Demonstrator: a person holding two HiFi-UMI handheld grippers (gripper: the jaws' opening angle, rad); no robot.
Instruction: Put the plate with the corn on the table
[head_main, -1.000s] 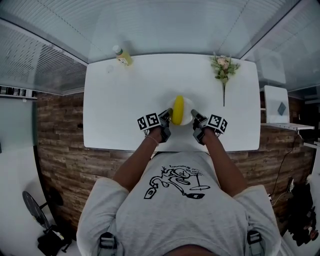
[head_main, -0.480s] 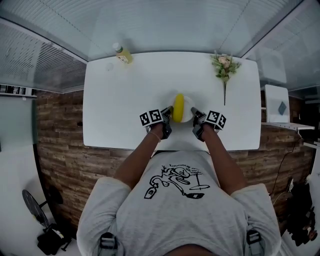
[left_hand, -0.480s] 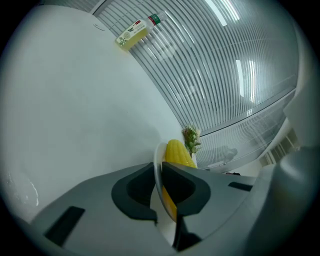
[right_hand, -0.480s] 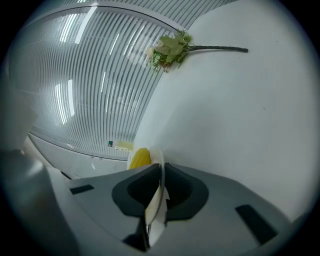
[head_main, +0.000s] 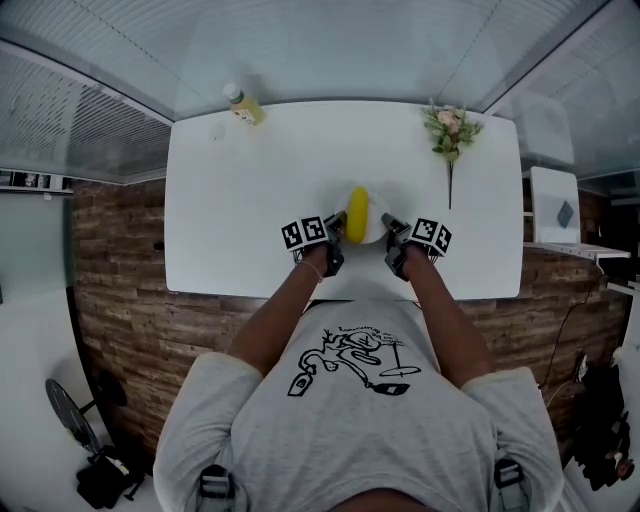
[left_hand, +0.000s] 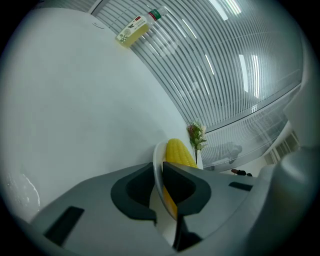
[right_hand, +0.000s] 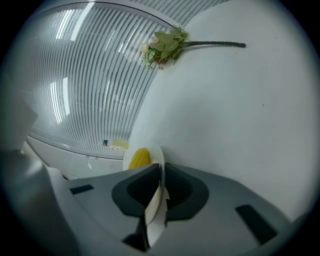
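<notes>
A small white plate (head_main: 372, 228) carries a yellow corn cob (head_main: 357, 214) above the near middle of the white table (head_main: 250, 200). My left gripper (head_main: 334, 234) is shut on the plate's left rim and my right gripper (head_main: 388, 234) is shut on its right rim. In the left gripper view the plate's edge (left_hand: 157, 170) runs between the jaws, with the corn (left_hand: 178, 153) just beyond. In the right gripper view the plate rim (right_hand: 156, 195) is pinched the same way and the corn (right_hand: 138, 158) peeks out at the left.
A yellow-green bottle (head_main: 243, 108) lies at the table's far left corner, beside a small cap (head_main: 218, 132). A flower sprig (head_main: 447, 135) lies at the far right. A white side unit (head_main: 553, 208) stands to the table's right. Brick-pattern floor surrounds the table.
Both grippers have carried the plate with the corn slightly farther over the table. Their hold on the rims is unchanged.
</notes>
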